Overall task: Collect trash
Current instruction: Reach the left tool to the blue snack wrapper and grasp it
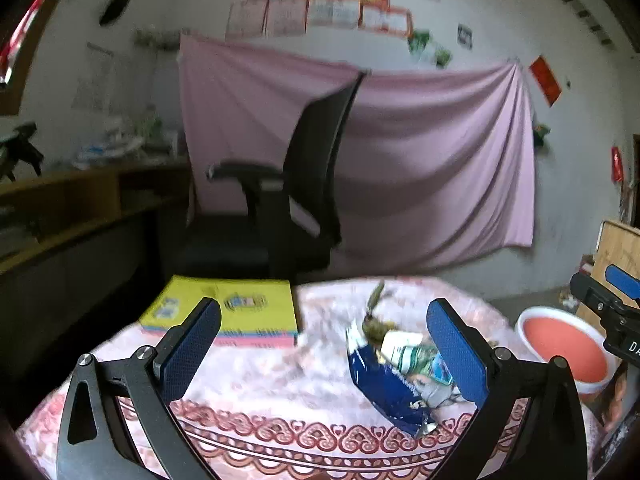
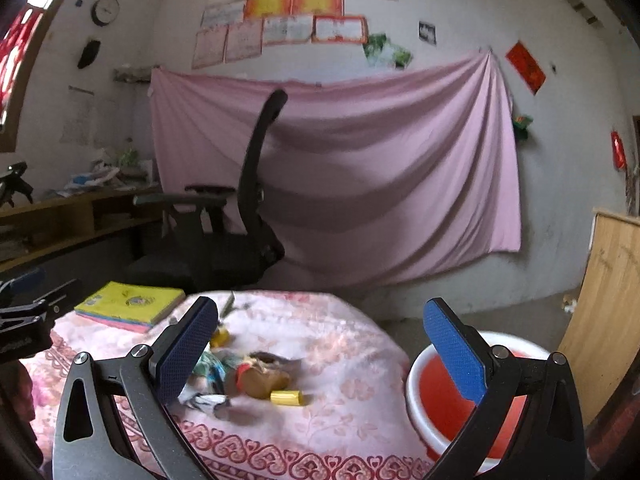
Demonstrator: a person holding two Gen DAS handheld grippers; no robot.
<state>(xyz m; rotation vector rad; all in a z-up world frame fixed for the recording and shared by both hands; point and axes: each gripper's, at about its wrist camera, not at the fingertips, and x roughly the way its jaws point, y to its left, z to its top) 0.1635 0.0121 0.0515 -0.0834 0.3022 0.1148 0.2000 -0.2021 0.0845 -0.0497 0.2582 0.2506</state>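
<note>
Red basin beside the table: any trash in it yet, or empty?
Empty as far as visible: the red basin shows only bare red interior. The wrappers lie on the tablecloth; the right gripper hides part of it.

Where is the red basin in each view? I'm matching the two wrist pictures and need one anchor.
Left wrist view: the red basin sits at the right edge, beyond the table, partly hidden by the right gripper.
Right wrist view: the basin is at lower right, behind the right-hand finger.
Shared landmark: the yellow book on the pink tablecloth.
</note>
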